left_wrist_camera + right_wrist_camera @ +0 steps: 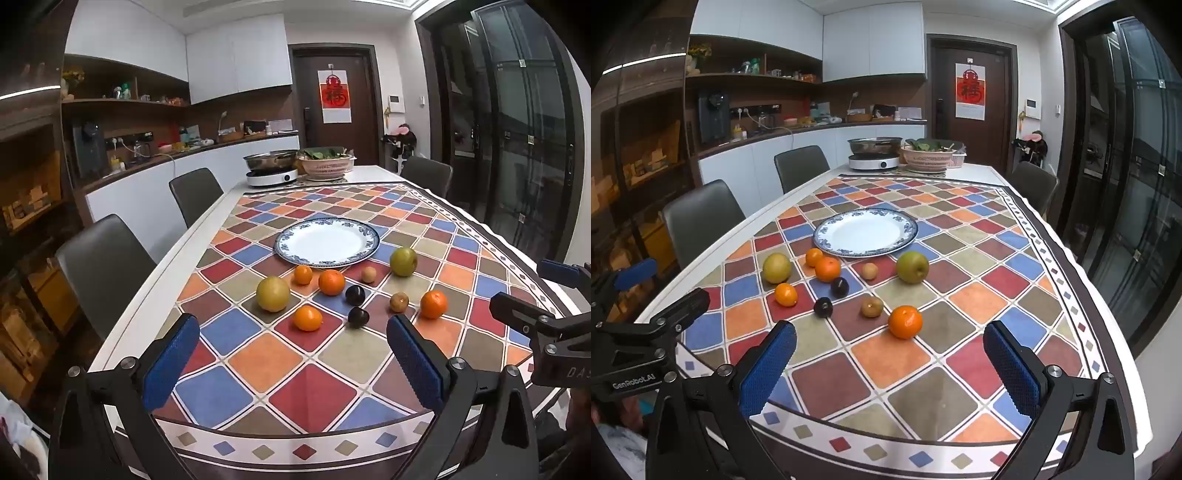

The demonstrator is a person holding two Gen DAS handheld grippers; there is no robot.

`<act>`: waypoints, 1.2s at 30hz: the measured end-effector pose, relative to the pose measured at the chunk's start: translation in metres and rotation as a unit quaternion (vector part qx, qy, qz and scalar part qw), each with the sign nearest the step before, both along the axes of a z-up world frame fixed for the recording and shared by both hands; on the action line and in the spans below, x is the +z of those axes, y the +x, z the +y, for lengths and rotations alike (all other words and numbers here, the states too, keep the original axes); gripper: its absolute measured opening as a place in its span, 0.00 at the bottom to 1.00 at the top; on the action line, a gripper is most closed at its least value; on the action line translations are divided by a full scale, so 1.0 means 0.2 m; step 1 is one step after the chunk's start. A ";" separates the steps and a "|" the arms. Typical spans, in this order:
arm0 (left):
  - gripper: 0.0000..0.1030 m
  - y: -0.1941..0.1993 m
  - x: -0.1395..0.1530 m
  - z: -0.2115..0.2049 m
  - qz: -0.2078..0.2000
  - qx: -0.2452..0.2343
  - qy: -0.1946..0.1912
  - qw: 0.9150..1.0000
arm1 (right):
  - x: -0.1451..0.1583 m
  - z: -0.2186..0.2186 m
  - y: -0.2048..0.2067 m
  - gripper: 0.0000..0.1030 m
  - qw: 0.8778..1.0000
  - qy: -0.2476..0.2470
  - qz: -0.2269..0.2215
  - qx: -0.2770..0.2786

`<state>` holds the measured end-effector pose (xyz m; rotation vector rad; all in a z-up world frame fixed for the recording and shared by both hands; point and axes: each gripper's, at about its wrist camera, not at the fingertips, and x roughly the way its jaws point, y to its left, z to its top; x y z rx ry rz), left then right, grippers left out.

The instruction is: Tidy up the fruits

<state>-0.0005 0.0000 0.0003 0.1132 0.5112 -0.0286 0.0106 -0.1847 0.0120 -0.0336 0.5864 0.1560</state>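
A white plate with a blue rim (291,246) (827,236) lies bare on the checked tablecloth. In front of it sit loose fruits: two yellow-green pears (273,294) (403,261) (776,268) (912,267), several oranges (307,318) (433,304) (905,322) (785,294), two dark plums (358,317) (823,307) and two small brown fruits (399,301) (872,306). My left gripper (291,330) is open near the table's front edge, short of the fruit. My right gripper (889,338) is open too, with the nearest orange just beyond its fingertips.
An induction cooker with a steel pot (272,168) (874,153) and a pink basket of greens (325,164) (929,155) stand at the table's far end. Grey chairs (103,266) (701,218) line the left side, and another (426,173) stands at the right.
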 end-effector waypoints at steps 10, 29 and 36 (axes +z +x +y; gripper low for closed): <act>1.00 -0.01 0.06 0.00 -0.006 0.007 0.003 1.000 | 0.00 0.00 0.00 0.99 1.000 0.001 0.004 0.000; 1.00 -0.04 0.03 0.02 -0.012 0.006 -0.001 1.000 | 0.01 -0.01 0.00 0.99 1.000 0.000 0.002 -0.001; 1.00 -0.04 0.03 0.02 -0.012 0.006 -0.001 1.000 | 0.01 0.00 -0.01 0.99 1.000 -0.001 0.001 0.000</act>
